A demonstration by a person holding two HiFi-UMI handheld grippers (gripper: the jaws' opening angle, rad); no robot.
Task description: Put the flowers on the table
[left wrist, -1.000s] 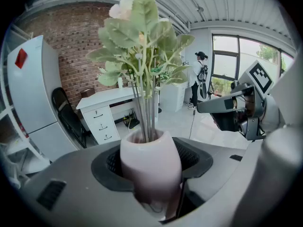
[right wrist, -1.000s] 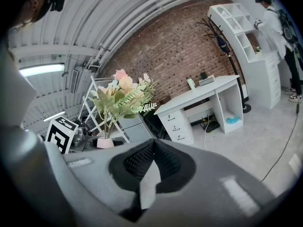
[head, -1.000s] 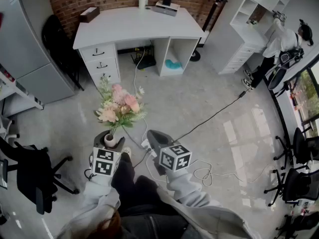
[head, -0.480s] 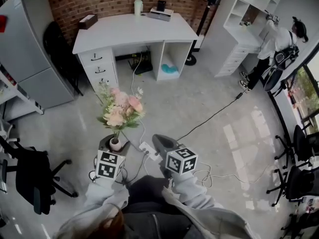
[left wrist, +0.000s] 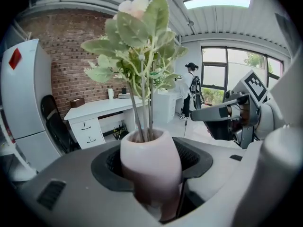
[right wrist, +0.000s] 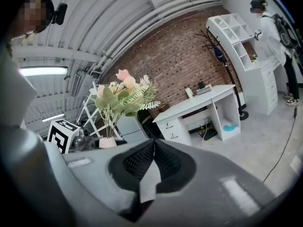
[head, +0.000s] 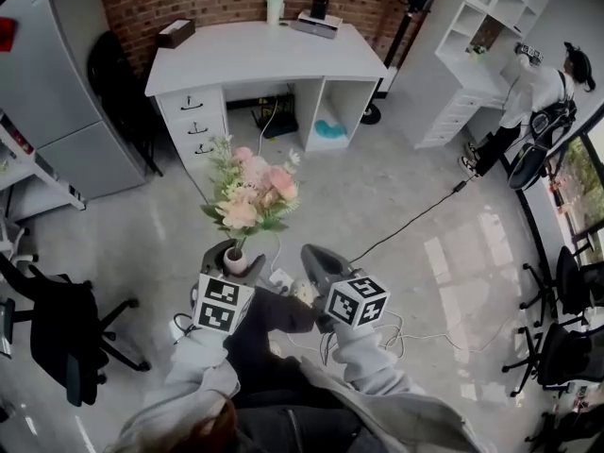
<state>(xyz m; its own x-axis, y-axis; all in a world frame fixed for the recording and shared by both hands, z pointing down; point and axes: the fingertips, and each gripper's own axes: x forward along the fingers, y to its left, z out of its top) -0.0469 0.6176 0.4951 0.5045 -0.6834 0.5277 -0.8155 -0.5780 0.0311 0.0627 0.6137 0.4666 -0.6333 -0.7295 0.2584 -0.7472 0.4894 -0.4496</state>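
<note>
A small pale pink vase (head: 234,261) with pink and cream flowers (head: 253,192) and green leaves stands upright in my left gripper (head: 226,264), whose jaws are shut on the vase (left wrist: 150,162). The bouquet (left wrist: 137,51) rises straight above the jaws. My right gripper (head: 318,264) hangs beside it on the right, shut and empty, its pads (right wrist: 152,161) pressed together. From the right gripper view the flowers (right wrist: 124,97) show at the left. The white desk (head: 264,50) stands some way ahead across the floor, against the brick wall.
On the desk top are a tissue box (head: 176,33), a cup (head: 275,8) and a flat device (head: 316,23). A grey fridge (head: 57,92) stands left, black chairs (head: 52,328) at left and right edges, white shelving (head: 491,26) with a person (head: 538,97) at right. Cables (head: 406,220) cross the floor.
Both grippers and the vase have moved forward a little toward the desk; the view has shifted slightly. The grips are unchanged.
</note>
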